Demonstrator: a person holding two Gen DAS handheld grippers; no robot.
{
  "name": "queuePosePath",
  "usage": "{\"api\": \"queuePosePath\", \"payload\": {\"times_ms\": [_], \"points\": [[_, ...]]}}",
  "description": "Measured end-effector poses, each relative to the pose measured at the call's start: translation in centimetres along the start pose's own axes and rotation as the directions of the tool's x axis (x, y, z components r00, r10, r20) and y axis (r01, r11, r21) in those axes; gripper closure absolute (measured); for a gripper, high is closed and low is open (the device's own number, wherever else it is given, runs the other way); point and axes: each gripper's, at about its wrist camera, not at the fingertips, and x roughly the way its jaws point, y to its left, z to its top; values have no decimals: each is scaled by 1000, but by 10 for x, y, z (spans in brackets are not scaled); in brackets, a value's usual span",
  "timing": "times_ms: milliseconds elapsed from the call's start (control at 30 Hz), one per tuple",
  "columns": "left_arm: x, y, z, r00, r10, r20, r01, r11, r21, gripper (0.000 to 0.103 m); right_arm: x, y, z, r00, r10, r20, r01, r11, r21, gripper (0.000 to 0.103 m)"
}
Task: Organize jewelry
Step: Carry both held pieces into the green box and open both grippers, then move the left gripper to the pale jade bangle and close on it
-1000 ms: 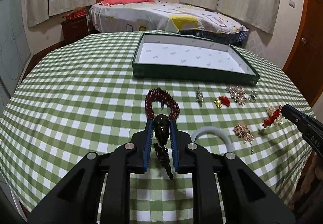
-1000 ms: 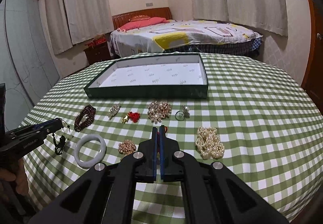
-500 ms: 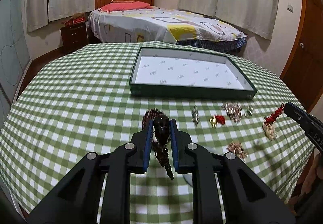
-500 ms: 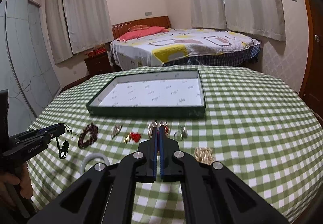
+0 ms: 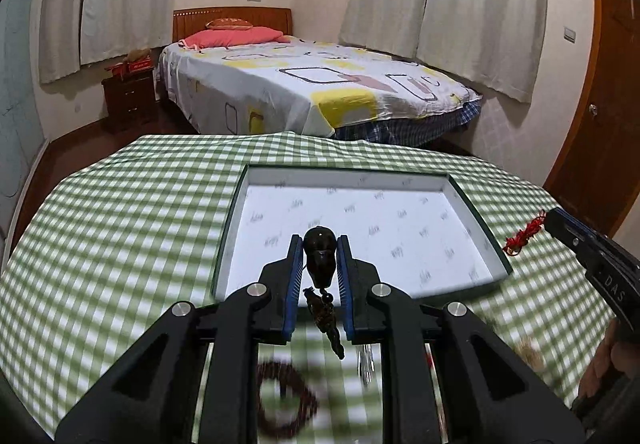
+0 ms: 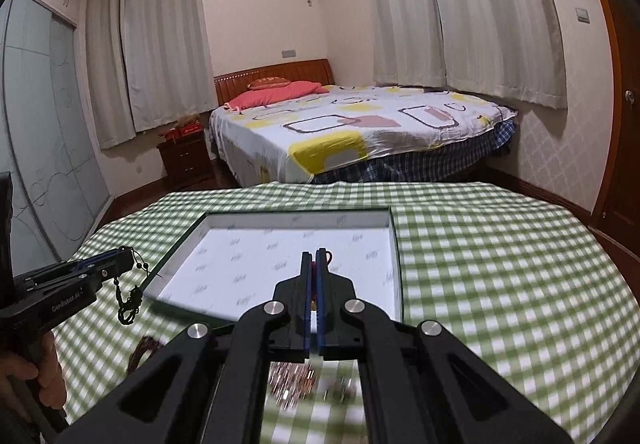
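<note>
My left gripper is shut on a dark carved bead pendant with a beaded tassel hanging below, held above the near edge of the green-walled tray with white lining. The pendant's tassel also shows in the right wrist view. My right gripper is shut on a red-cord charm; the charm dangles from its tip in the left wrist view, by the tray's right side. The tray holds no jewelry that I can see.
A round table with a green checked cloth carries blurred jewelry near its front: a dark red bead bracelet, a gold cluster brooch. A bed and curtains stand behind the table.
Both grippers have risen and moved forward from the row of jewelry to the tray, each carrying its piece. The right gripper picked up the red-cord charm during this time.
</note>
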Motion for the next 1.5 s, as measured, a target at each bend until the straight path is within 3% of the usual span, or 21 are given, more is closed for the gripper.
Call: {"api": "queuePosePath", "payload": {"times_ms": [133, 333, 700, 767, 833, 933, 1000, 1067, 1100, 1300, 1500], "points": [[40, 5, 10, 999, 21, -37, -21, 1000, -7, 86, 31, -11, 2, 999, -9, -39, 10, 1000, 26, 101], [99, 17, -2, 986, 38, -161, -42, 999, -21, 86, 69, -19, -11, 991, -22, -132, 27, 999, 34, 101], [126, 18, -19, 969, 46, -241, -49, 999, -4, 86, 92, -25, -31, 961, -26, -275, 37, 999, 33, 101], [129, 19, -20, 968, 42, -247, -46, 999, -13, 83, 94, -26, -34, 958, -25, -286, 37, 999, 37, 101], [129, 19, -20, 967, 42, -250, -48, 999, -15, 71, 96, -28, -35, 953, -22, -302, 37, 998, 42, 100], [128, 18, -21, 969, 48, -244, -51, 999, -9, 61, 96, -30, -37, 952, -24, -306, 41, 998, 49, 98], [126, 18, -22, 968, 50, -244, -53, 999, -6, 58, 95, -31, -37, 953, -23, -304, 40, 998, 53, 90], [125, 19, -24, 968, 48, -245, -52, 999, -9, 53, 95, -31, -36, 953, -25, -301, 43, 998, 55, 72], [124, 19, -24, 969, 46, -243, -50, 999, -12, 51, 94, -32, -36, 954, -25, -298, 43, 998, 55, 70], [107, 20, -22, 977, 44, -208, -47, 999, -12, 40, 84, -30, -34, 964, -19, -265, 37, 997, 63, 69], [72, 18, -16, 992, 39, -121, -41, 999, -13, 32, 56, -20, -27, 980, -17, -198, 28, 998, 52, 69]]}}
